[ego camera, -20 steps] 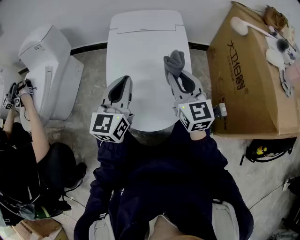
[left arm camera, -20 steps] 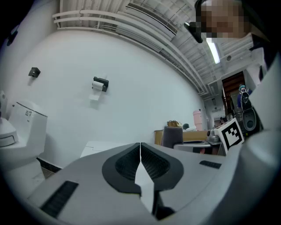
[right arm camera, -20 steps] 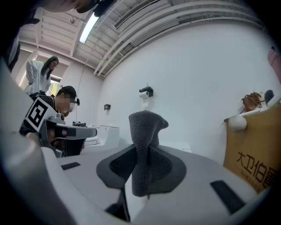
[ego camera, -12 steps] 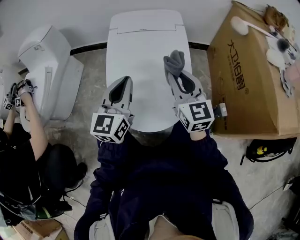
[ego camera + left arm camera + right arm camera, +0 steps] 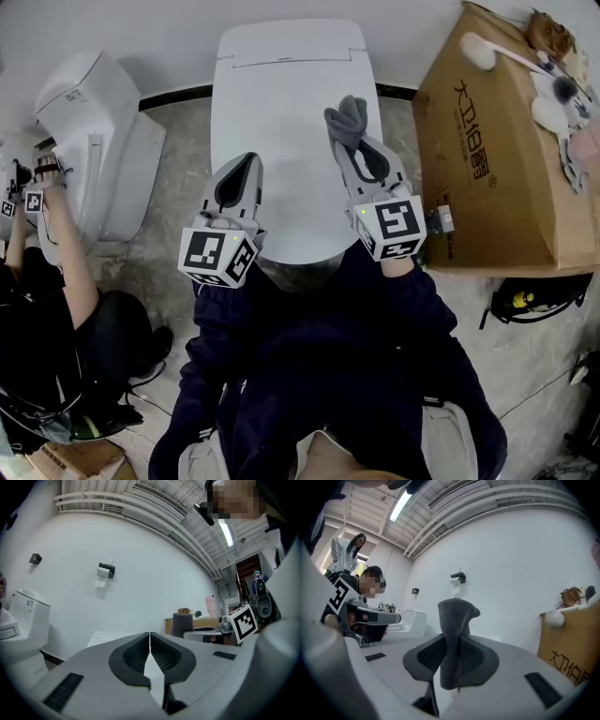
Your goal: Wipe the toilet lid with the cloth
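Note:
The white toilet lid (image 5: 286, 112) lies closed in the middle of the head view, under both grippers. My right gripper (image 5: 352, 141) is shut on a grey cloth (image 5: 348, 122), which sticks up out of the jaws over the lid's right side. In the right gripper view the cloth (image 5: 453, 634) stands pinched between the dark pads (image 5: 478, 658). My left gripper (image 5: 243, 169) hovers over the lid's left front, jaws closed together with nothing in them. In the left gripper view its gripper (image 5: 150, 639) shows pads touching, with the lid (image 5: 112, 637) beyond.
A second white toilet (image 5: 98, 141) stands to the left, with another person (image 5: 56, 281) crouched beside it. A large cardboard box (image 5: 492, 150) stands close on the right, brushes (image 5: 548, 84) lying on top. A black and yellow object (image 5: 525, 302) lies on the floor below the box.
The right gripper with the cloth has shifted slightly up and left over the lid. The left gripper has hardly moved. The other person's hand at the far left has shifted.

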`<state>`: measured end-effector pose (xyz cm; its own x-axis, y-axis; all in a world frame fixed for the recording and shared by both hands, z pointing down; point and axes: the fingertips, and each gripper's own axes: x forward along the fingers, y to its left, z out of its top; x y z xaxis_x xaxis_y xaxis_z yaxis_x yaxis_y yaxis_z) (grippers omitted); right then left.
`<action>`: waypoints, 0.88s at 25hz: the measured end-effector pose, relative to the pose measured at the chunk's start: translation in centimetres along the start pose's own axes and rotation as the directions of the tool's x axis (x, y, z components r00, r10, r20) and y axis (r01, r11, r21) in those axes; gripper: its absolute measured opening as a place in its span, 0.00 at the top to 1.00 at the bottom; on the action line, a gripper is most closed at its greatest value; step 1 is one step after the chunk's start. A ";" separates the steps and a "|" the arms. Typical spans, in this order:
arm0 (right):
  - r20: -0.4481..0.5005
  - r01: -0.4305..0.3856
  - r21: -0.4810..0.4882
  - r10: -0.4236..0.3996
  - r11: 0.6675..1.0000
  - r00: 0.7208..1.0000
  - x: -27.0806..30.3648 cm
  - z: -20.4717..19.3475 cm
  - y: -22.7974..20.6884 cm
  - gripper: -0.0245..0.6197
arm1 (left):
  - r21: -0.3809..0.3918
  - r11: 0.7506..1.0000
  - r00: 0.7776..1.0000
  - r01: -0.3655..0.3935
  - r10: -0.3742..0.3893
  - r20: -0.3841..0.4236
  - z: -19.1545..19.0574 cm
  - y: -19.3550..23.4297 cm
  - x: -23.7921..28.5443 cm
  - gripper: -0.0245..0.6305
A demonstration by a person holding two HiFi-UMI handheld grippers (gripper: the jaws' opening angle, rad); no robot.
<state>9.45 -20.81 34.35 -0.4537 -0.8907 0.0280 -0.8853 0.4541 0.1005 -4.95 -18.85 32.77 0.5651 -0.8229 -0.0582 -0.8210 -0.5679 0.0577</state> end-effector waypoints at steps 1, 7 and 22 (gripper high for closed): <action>-0.006 0.002 -0.029 -0.003 1.000 1.000 0.2 0.2 -0.3 0.83 | -0.001 1.000 1.000 0.000 0.000 -0.001 0.0 0.0 0.0 0.94; -0.079 0.037 -0.315 -0.065 0.948 0.995 3.5 0.4 -5.2 0.83 | -0.006 1.000 1.000 0.011 -0.011 -0.013 -0.2 -0.1 -0.1 0.94; -0.500 -0.347 -0.766 -0.163 0.541 0.850 21.1 -6.8 -16.5 0.83 | 0.022 0.997 0.993 -0.071 0.073 -0.092 -1.1 -0.5 -3.3 0.94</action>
<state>15.16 -47.23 40.08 -0.1904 -0.8419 0.5050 -0.2436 0.5388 0.8064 -6.31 -15.86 34.05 0.5087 -0.8601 0.0378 -0.8608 -0.5074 0.0399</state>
